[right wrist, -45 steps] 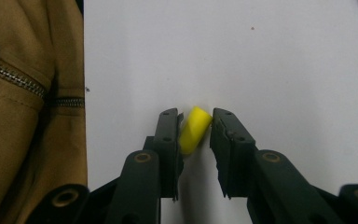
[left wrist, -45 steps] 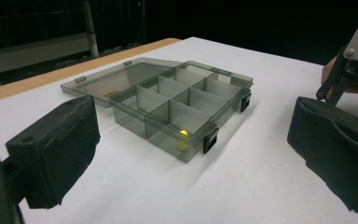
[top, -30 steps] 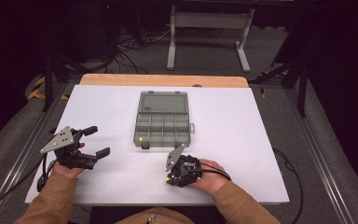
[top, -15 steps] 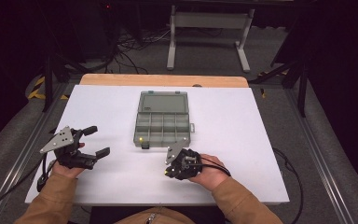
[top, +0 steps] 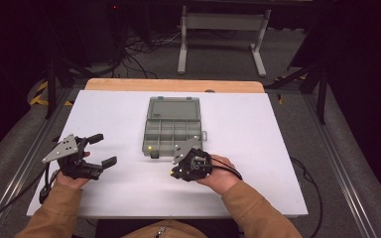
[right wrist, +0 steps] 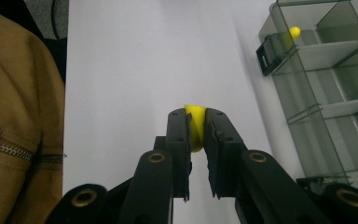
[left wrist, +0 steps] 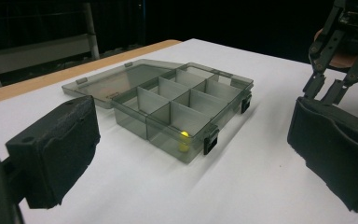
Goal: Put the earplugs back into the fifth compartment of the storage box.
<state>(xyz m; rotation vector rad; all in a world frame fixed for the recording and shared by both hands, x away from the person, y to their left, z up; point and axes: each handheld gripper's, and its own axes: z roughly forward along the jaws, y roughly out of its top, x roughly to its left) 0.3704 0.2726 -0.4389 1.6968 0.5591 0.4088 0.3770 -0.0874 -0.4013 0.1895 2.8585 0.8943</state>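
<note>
My right gripper sits low in front of me, jaws drawn nearly together after closing a little, pads pinching a small yellow piece that pokes out beyond the fingertips. My right hand wraps the body from behind, sleeve trailing back. My left gripper is held level, jaws spread wide with nothing between the pads, left hand gripping beneath
</note>
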